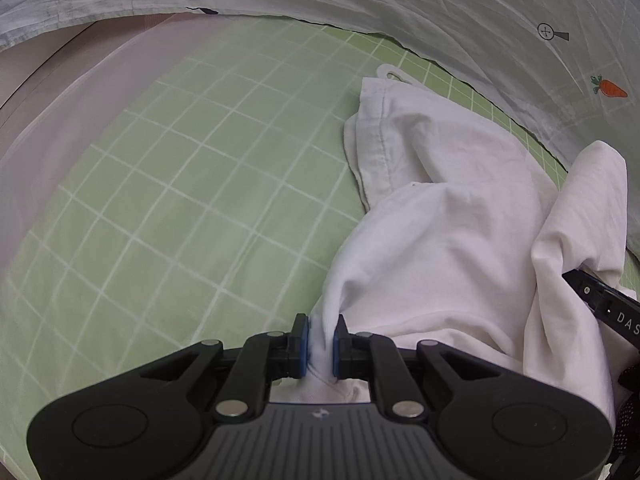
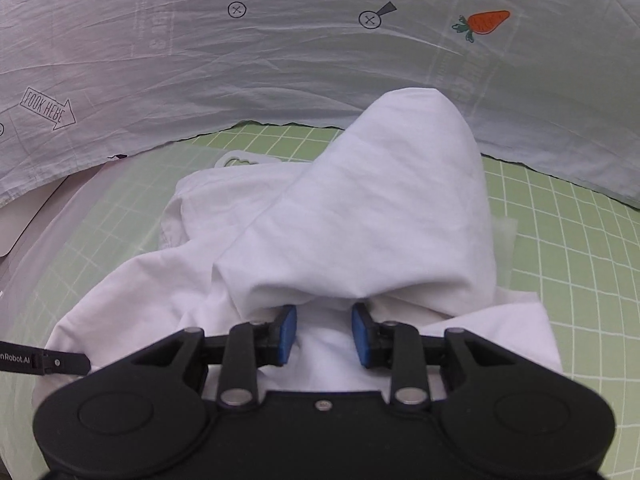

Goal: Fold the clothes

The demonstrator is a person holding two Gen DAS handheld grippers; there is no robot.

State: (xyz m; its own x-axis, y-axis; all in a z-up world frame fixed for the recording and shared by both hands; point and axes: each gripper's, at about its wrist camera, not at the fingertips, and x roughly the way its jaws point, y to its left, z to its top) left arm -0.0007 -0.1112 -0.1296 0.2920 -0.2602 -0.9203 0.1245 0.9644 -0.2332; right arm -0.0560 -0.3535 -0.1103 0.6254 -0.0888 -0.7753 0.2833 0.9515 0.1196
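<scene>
A pale sheet (image 2: 280, 80) printed with carrots (image 2: 486, 22) and arrows hangs across the far side, beyond both pairs of fingers. Below it lies a green grid mat (image 1: 180, 200), stretching ahead and to the left of the left fingers. A white garment (image 1: 460, 220) is heaped on the mat, ahead and to the right of the left gripper (image 1: 323, 344), whose fingers are clamped on a bunched fold of it. A hump of the same cloth rises just ahead of the right gripper (image 2: 324, 334). Its blue fingers (image 2: 288, 332) stand apart with cloth draped over their tips; they do not press it.
</scene>
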